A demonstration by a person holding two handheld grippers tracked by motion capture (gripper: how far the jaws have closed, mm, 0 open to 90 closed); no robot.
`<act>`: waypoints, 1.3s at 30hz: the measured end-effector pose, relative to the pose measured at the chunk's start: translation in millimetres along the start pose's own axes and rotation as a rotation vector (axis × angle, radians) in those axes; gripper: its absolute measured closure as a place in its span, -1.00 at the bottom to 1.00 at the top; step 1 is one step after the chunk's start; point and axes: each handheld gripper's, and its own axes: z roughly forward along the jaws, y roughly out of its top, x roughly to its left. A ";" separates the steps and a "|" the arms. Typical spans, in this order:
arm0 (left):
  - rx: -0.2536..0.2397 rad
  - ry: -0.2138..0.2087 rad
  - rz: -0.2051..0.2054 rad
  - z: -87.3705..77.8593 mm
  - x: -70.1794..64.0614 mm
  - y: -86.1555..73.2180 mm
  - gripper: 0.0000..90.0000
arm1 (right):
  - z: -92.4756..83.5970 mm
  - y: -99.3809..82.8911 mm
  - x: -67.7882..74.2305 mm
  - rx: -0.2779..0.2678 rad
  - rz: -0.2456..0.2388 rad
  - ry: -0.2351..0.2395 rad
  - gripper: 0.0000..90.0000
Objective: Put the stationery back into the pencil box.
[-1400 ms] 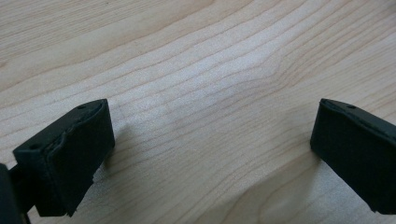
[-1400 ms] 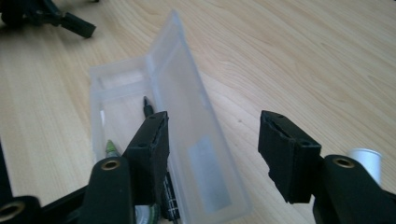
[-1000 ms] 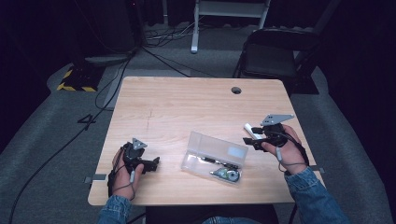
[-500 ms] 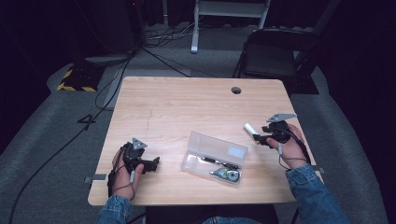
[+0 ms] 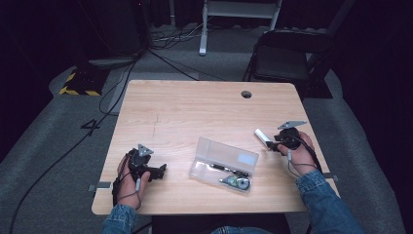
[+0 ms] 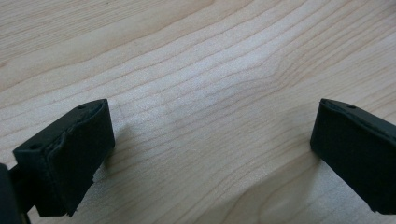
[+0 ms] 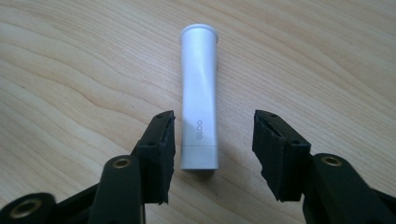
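A white glue stick (image 7: pixel 200 102) marked GLOO lies flat on the wooden table (image 5: pixel 195 112), right of centre (image 5: pixel 261 135). My right gripper (image 7: pixel 214 119) is low over it, with the stick's near end between the jaws. The jaws have just been closing. The left pad is close beside the tube and the right pad stands clearly apart from it, so the gripper (image 5: pixel 270 142) is open. My left gripper (image 5: pixel 163 169) rests near the front left edge, open, with bare wood between its jaws (image 6: pixel 210 112).
A clear plastic case (image 5: pixel 224 163) with pens and a small round item inside lies between the two hands. A round cable hole (image 5: pixel 246 94) sits at the table's far side. A black chair (image 5: pixel 287 58) stands behind the table's far right.
The right hand has sunk toward the table, bringing its jaws down around the glue stick and narrower. The left hand has stayed still.
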 end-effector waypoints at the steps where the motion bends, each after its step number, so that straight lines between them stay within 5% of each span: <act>1: 0.000 0.000 0.000 0.0 0.0 0.0 -1.00 | 1.6 -0.5 0.1 0.000 -0.004 0.001 0.16; 8: 0.000 0.000 0.000 0.0 0.0 0.0 -1.00 | 11.5 -2.8 4.0 0.021 -0.022 0.009 0.28; 13: 0.000 0.000 0.000 0.0 0.0 0.0 -1.00 | 12.2 -2.7 4.1 0.012 -0.029 0.018 0.57; 32: 0.000 0.000 0.000 0.0 0.0 0.0 -1.00 | 8.3 -1.2 3.1 0.012 -0.017 0.016 0.58; 39: 0.000 0.000 0.000 0.0 0.0 0.0 -1.00 | -3.1 2.3 3.1 -0.034 -0.009 0.029 0.58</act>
